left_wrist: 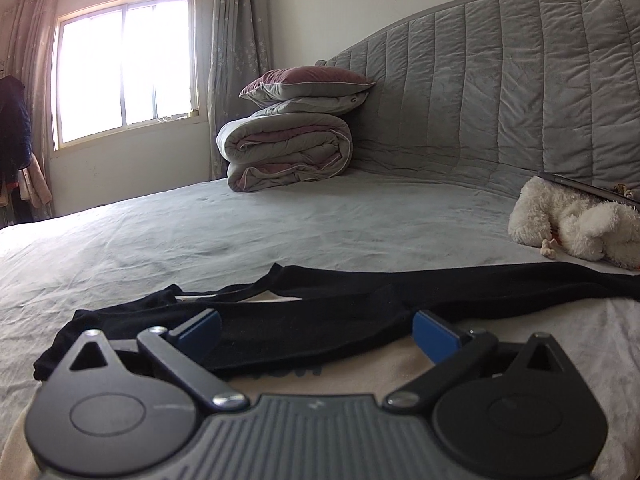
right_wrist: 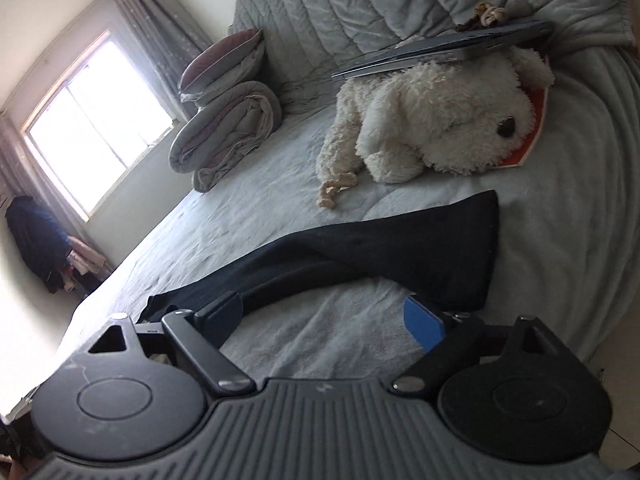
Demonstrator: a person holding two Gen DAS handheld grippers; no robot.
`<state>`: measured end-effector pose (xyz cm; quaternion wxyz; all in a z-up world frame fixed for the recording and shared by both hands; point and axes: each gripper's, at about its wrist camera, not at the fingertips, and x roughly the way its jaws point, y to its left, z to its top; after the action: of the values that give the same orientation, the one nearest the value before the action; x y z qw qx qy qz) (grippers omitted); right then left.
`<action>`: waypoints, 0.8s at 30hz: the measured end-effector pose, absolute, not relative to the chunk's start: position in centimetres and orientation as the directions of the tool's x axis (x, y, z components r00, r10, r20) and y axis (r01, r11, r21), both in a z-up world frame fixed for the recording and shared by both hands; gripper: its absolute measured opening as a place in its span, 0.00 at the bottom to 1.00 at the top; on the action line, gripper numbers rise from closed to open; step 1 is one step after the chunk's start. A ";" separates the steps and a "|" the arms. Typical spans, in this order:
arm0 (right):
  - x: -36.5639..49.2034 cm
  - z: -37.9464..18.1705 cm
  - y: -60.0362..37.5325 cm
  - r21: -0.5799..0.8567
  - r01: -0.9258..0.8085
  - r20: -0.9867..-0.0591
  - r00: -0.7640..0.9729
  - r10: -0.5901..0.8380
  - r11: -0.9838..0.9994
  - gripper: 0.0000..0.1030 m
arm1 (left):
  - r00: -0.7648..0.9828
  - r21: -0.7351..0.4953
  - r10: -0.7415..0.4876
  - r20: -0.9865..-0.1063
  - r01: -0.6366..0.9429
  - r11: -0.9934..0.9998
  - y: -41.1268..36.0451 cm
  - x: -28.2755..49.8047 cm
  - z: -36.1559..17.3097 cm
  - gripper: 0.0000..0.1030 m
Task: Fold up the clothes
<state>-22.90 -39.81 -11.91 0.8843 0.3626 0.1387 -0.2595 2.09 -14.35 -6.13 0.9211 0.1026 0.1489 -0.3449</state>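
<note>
Jaws of both the left gripper [left_wrist: 316, 330] and the right gripper [right_wrist: 322, 318] stand apart, gripping nothing, with black trousers [left_wrist: 320, 316] spread just ahead on the bed [left_wrist: 200, 224].

Home bedroom: bed [left_wrist: 280, 220], pillows [left_wrist: 308, 84], curtains [left_wrist: 236, 40]

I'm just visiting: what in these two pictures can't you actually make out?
- Left wrist view: the printing on the beige cloth is covered by the black garment.
- Right wrist view: the dark flat object on the plush dog is blurred, so unidentifiable.
- Both views: the clothes by the window are too small.
</note>
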 end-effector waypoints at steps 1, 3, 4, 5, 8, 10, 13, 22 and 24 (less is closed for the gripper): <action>-22.6 -12.1 -39.7 0.552 0.572 -0.451 0.817 -0.360 0.606 0.83 | 0.718 0.085 -0.604 -0.346 0.665 0.742 -14.3 2.1 -6.1 0.99; -22.6 -12.2 -40.0 0.526 0.605 -0.475 0.792 -0.384 0.597 0.80 | 0.719 0.086 -0.602 -0.348 0.664 0.743 -14.2 2.1 -6.2 0.99; -23.0 -11.9 -40.3 0.538 0.603 -0.458 0.796 -0.397 0.589 0.80 | 0.719 0.085 -0.600 -0.350 0.663 0.744 -14.2 2.1 -6.2 0.99; -23.7 -11.4 -40.8 0.537 0.605 -0.430 0.796 -0.426 0.589 0.80 | 0.719 0.082 -0.599 -0.352 0.661 0.746 -14.1 2.2 -6.1 0.99; -25.3 -10.0 -42.7 0.522 0.620 -0.378 0.784 -0.493 0.585 0.80 | 0.719 0.069 -0.596 -0.358 0.657 0.751 -13.9 2.3 -6.1 0.99; -26.0 -9.6 -44.9 0.512 0.642 -0.405 0.767 -0.498 0.571 0.77 | 0.715 0.067 -0.599 -0.360 0.660 0.748 -14.0 2.4 -6.0 0.99; -27.5 -10.9 -47.9 0.598 0.635 -0.453 0.771 -0.447 0.490 0.73 | 0.712 0.073 -0.601 -0.362 0.665 0.744 -14.1 2.3 -6.1 0.99; -30.4 -13.4 -52.8 0.783 0.498 -0.421 0.865 -0.273 0.373 0.73 | 0.709 0.070 -0.589 -0.388 0.660 0.748 -14.5 2.8 -6.5 0.99; -30.5 -13.7 -53.2 0.811 0.449 -0.390 0.893 -0.225 0.375 0.72 | 0.704 0.078 -0.589 -0.395 0.665 0.743 -14.6 2.8 -6.7 0.99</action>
<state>-30.52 -53.21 -13.66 0.8223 0.5199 0.1076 -0.2049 2.78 -14.64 -6.68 0.9168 0.1078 0.1754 -0.3421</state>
